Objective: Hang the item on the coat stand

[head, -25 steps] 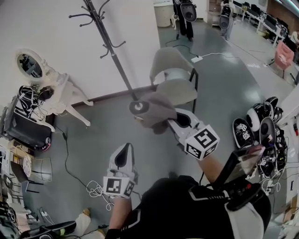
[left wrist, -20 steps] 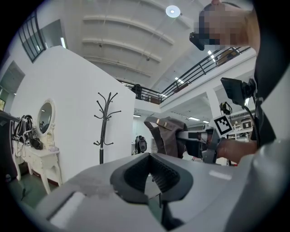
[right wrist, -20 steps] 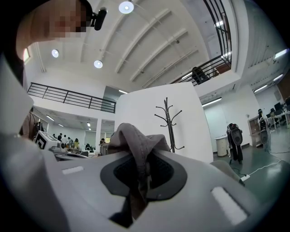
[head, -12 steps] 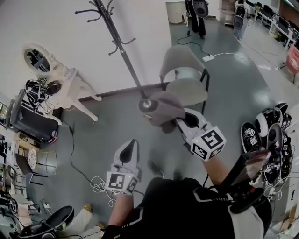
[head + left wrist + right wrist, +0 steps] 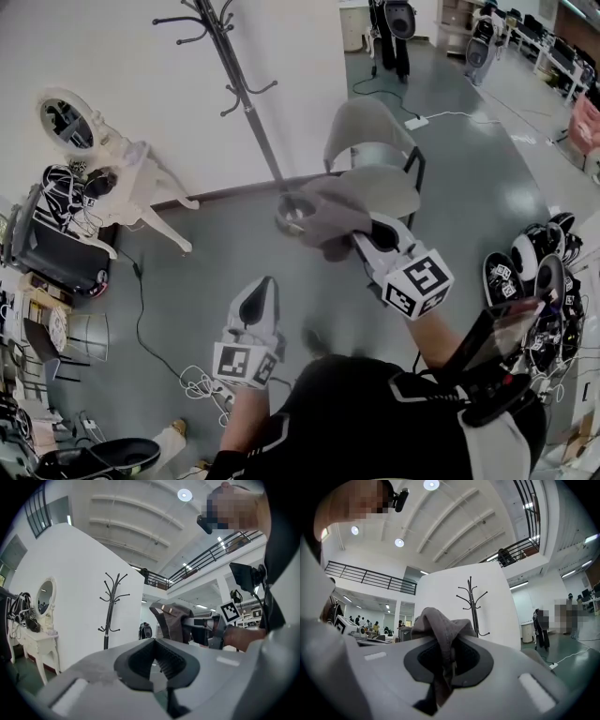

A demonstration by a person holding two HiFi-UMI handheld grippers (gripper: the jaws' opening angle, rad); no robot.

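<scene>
Grey floor beneath; right gripper [image 5: 362,241] clamps grey item [image 5: 328,208] near coat stand [image 5: 247,92].

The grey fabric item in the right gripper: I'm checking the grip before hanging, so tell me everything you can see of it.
The grey fabric item is soft, crumpled brownish-grey cloth; small tan tabs show near its top in the left gripper view. The right gripper is shut on one fold, which runs down between the fingers, while the rest bunches beyond their tips, in the air. The coat stand stands beyond it, not touching it.
</scene>
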